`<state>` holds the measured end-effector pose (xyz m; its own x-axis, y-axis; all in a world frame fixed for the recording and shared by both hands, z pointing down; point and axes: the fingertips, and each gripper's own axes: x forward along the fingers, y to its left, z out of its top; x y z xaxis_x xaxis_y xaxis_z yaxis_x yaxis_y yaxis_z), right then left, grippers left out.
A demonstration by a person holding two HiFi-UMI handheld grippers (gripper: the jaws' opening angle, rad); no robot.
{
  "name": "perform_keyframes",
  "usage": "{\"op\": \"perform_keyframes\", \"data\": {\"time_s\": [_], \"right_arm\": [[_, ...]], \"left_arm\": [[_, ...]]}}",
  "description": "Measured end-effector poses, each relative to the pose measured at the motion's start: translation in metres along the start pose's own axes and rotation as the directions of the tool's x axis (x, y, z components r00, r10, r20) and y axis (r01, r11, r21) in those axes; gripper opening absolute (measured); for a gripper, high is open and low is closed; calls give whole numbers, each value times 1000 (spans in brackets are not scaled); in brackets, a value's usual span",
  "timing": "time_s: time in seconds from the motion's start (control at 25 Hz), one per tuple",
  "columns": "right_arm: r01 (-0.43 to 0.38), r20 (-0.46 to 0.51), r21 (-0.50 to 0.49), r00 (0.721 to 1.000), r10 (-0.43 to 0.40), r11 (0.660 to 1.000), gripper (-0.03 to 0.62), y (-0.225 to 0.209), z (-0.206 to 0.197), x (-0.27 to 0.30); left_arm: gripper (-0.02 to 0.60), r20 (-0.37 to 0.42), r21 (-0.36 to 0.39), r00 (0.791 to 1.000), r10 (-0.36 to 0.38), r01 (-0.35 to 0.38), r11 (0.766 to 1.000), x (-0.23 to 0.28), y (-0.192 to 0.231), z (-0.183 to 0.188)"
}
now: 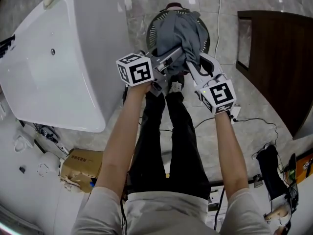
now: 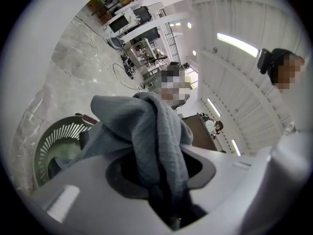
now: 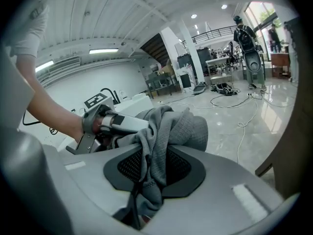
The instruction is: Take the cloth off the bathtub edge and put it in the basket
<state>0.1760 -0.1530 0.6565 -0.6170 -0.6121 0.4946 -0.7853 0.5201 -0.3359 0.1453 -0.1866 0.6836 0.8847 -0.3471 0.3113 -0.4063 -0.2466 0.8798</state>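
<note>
A grey cloth (image 1: pixel 181 33) hangs bunched over the round slatted basket (image 1: pixel 155 29) on the floor, right of the white bathtub (image 1: pixel 58 58). My left gripper (image 1: pixel 172 58) is shut on the cloth's near left side and my right gripper (image 1: pixel 190 62) is shut on its near right side. In the left gripper view the cloth (image 2: pixel 154 136) runs down between the jaws, with the basket (image 2: pixel 56 143) below at left. The right gripper view has the cloth (image 3: pixel 161 141) pinched between the jaws and the left gripper (image 3: pixel 115 124) beside it.
A dark wooden cabinet (image 1: pixel 281 62) stands at the right. Cables (image 1: pixel 254 124) trail on the marble floor. A cardboard box (image 1: pixel 80 168) and a toilet (image 1: pixel 44 163) sit at the lower left. The person's legs (image 1: pixel 168 146) stand just in front of the basket.
</note>
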Motion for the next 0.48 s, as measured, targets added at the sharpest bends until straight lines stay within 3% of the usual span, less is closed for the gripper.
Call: {"op": "perform_keyframes", "data": {"time_s": [0.48], "right_arm": [[111, 96, 25, 989, -113, 993, 84, -42, 46, -6]], "left_arm": [[198, -27, 114, 995, -97, 99, 988, 40, -27, 49]]}}
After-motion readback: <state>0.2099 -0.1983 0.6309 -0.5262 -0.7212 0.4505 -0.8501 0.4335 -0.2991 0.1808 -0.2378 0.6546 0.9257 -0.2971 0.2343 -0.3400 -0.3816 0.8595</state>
